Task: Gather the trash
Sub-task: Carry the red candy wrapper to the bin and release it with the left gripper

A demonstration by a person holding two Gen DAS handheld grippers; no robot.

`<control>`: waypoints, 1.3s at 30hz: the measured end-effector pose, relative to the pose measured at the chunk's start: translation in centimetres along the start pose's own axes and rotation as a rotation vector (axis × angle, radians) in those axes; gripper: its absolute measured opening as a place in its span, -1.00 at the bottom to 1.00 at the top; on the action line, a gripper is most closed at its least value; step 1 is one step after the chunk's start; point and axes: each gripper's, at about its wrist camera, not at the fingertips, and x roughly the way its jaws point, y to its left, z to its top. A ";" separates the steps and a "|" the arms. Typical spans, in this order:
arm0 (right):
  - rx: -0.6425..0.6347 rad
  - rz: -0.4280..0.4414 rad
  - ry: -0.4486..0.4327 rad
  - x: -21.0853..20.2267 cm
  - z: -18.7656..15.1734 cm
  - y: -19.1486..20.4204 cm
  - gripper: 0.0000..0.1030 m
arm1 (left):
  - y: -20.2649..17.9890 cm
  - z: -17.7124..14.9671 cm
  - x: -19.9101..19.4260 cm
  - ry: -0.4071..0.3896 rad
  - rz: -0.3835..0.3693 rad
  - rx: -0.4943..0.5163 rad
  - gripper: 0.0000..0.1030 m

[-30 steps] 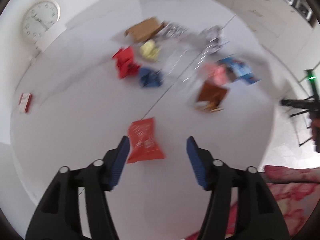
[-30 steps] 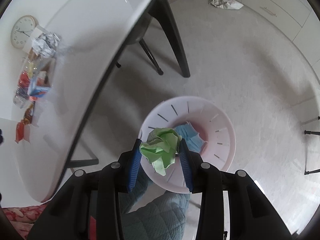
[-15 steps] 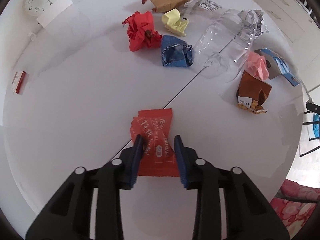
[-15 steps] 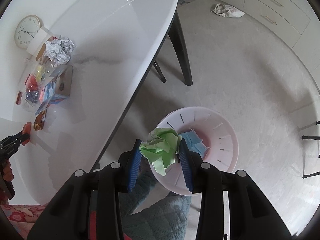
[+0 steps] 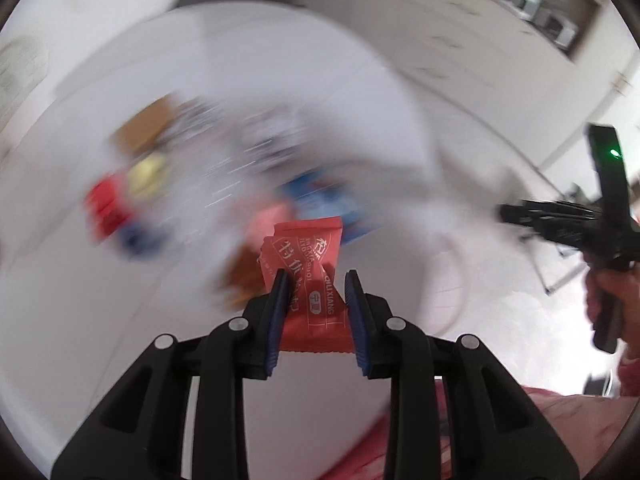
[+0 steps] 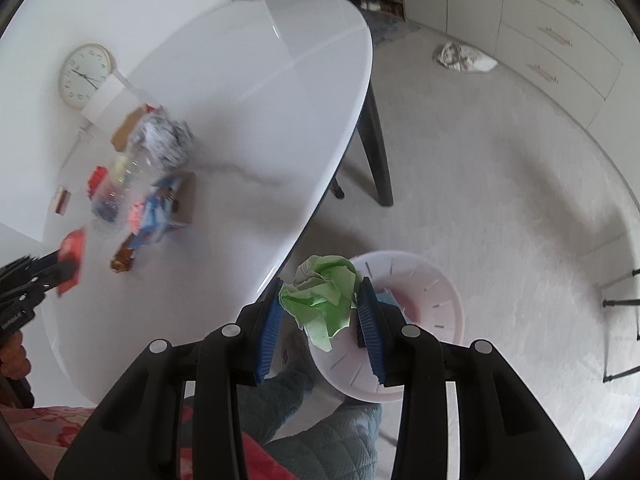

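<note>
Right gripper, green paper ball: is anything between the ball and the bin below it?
Nothing visible. The right gripper holds the green paper ball over the near rim of the white bin on the floor. The bin is open-topped, with some blue and pink trash inside. The table edge lies to the left, clear of the drop.

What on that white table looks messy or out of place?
A heap of litter crowds one part of the white table: crumpled paper, wrappers, a squashed clear bottle. A wall clock also seems to lie flat on it, which is odd. A rag-like bundle sits on the floor by the drawers.
</note>
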 end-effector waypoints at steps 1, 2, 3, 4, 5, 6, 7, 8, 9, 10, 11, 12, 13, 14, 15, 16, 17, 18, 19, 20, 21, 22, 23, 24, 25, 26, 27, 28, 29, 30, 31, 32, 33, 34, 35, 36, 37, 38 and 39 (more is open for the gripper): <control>-0.003 0.001 -0.009 -0.6 -0.1 -0.3 -0.26 | -1.6 0.8 0.7 0.005 -0.014 0.018 -0.44; -0.005 0.000 -0.015 -1.0 -0.2 -0.5 -0.25 | -3.9 1.8 1.6 0.007 -0.041 0.053 -0.44; -0.006 -0.002 -0.021 -1.4 -0.3 -0.9 -0.25 | -5.4 2.2 2.2 0.003 -0.058 0.080 -0.44; -0.005 -0.005 -0.024 -1.7 -0.4 -1.3 -0.25 | -6.9 2.5 2.7 0.006 -0.066 0.101 -0.44; -0.004 -0.008 -0.025 -1.9 -0.6 -1.8 -0.25 | -8.5 3.1 3.9 0.024 -0.079 0.118 -0.44; -0.001 -0.012 -0.027 -2.0 -0.9 -2.3 -0.25 | -9.4 3.5 4.8 0.038 -0.086 0.125 -0.44; 0.005 -0.015 -0.024 -2.0 -1.1 -2.9 -0.25 | -10.9 3.8 5.9 0.052 -0.081 0.137 -0.44; 0.010 -0.017 -0.020 -1.8 -1.1 -3.3 -0.25 | -11.9 4.0 6.5 0.058 -0.070 0.150 -0.45; 0.015 -0.020 -0.014 -1.6 -1.3 -3.8 -0.25 | -12.5 4.0 6.9 0.061 -0.061 0.159 -0.44; 0.017 -0.022 -0.010 -1.3 -1.6 -4.2 -0.25 | -13.3 4.0 7.3 0.066 -0.051 0.165 -0.44; 0.016 -0.025 0.000 -0.8 -1.9 -4.6 -0.25 | -13.6 4.0 7.5 0.072 -0.050 0.164 -0.44; 0.014 -0.028 0.015 -0.2 -2.1 -5.0 -0.24 | -13.8 4.0 7.8 0.080 -0.048 0.157 -0.44; 0.013 -0.028 0.032 0.5 -2.3 -5.3 -0.24 | -13.9 4.0 8.0 0.086 -0.044 0.153 -0.44; 0.013 -0.020 0.052 1.3 -2.6 -5.6 -0.22 | -14.2 3.9 8.2 0.094 -0.033 0.150 -0.44; 0.011 -0.012 0.070 1.9 -2.9 -5.8 -0.09 | -14.1 4.1 8.5 0.097 -0.026 0.147 -0.44; 0.003 -0.006 0.096 2.8 -3.1 -5.9 0.03 | -14.2 4.1 8.6 0.098 -0.021 0.144 -0.44; -0.001 -0.013 0.101 3.1 -3.4 -5.7 0.33 | -14.3 4.1 8.5 0.098 -0.018 0.142 -0.44; -0.004 -0.023 0.101 3.4 -3.5 -5.8 0.51 | -14.5 4.1 8.6 0.098 -0.015 0.140 -0.44; -0.002 -0.028 0.101 3.5 -3.6 -5.9 0.57 | -14.7 4.1 8.5 0.097 -0.012 0.137 -0.44; 0.002 -0.029 0.102 3.4 -3.7 -6.0 0.66 | -14.8 4.2 8.5 0.096 -0.009 0.134 -0.44; 0.006 -0.031 0.102 3.3 -3.6 -6.2 0.70 | -15.0 4.2 8.5 0.096 -0.008 0.131 -0.44; 0.009 -0.036 0.101 3.1 -3.6 -6.4 0.72 | -15.3 4.3 8.7 0.099 -0.009 0.129 -0.44; 0.012 -0.050 0.095 2.8 -3.6 -6.7 0.77 | -15.6 3.9 8.6 0.101 -0.010 0.130 -0.44; 0.012 -0.067 0.090 2.5 -3.5 -7.0 0.82 | -15.5 3.8 8.6 0.103 -0.012 0.132 -0.44; 0.012 -0.082 0.086 2.2 -3.6 -7.3 0.84 | -15.9 3.8 8.9 0.110 -0.016 0.136 -0.44; 0.012 -0.106 0.079 1.8 -3.6 -7.7 0.87 | -16.2 3.7 9.0 0.115 -0.020 0.140 -0.44; 0.014 -0.122 0.075 1.5 -3.7 -7.9 0.88 | -16.4 3.8 9.3 0.118 -0.022 0.144 -0.44; 0.017 -0.134 0.073 1.3 -3.8 -8.3 0.89 | -16.4 3.7 9.3 0.121 -0.024 0.148 -0.44; 0.025 -0.144 0.074 1.1 -3.8 -8.8 0.90 | -16.8 3.7 9.7 0.129 -0.030 0.153 -0.44; 0.034 -0.149 0.073 0.9 -3.9 -9.2 0.90 | -17.1 3.7 9.8 0.136 -0.035 0.155 -0.43; 0.044 -0.151 0.071 0.7 -4.0 -9.7 0.90 | -17.4 3.6 10.1 0.149 -0.044 0.158 -0.42; 0.050 -0.152 0.071 0.6 -4.0 -10.0 0.90 | -17.7 3.6 10.2 0.156 -0.045 0.161 -0.37; 0.058 -0.156 0.070 0.5 -4.1 -10.3 0.90 | -17.9 3.7 10.1 0.160 -0.047 0.163 -0.10; 0.063 -0.159 0.068 0.4 -4.1 -10.6 0.90 | -17.9 3.7 10.0 0.161 -0.049 0.167 0.35; 0.066 -0.159 0.067 0.3 -4.1 -10.7 0.90 | -18.1 3.7 9.8 0.151 -0.037 0.173 0.51; 0.068 -0.160 0.066 0.2 -4.1 -10.9 0.90 | -18.2 3.8 9.4 0.128 -0.025 0.182 0.68; 0.069 -0.160 0.065 0.2 -4.1 -11.0 0.90 | -18.3 3.7 9.1 0.117 -0.026 0.188 0.74; 0.070 -0.160 0.063 0.2 -4.1 -11.1 0.90 | -18.4 3.9 8.6 0.103 -0.030 0.197 0.78; 0.070 -0.161 0.063 0.2 -4.1 -11.0 0.91 | -18.5 3.9 8.6 0.099 -0.029 0.200 0.81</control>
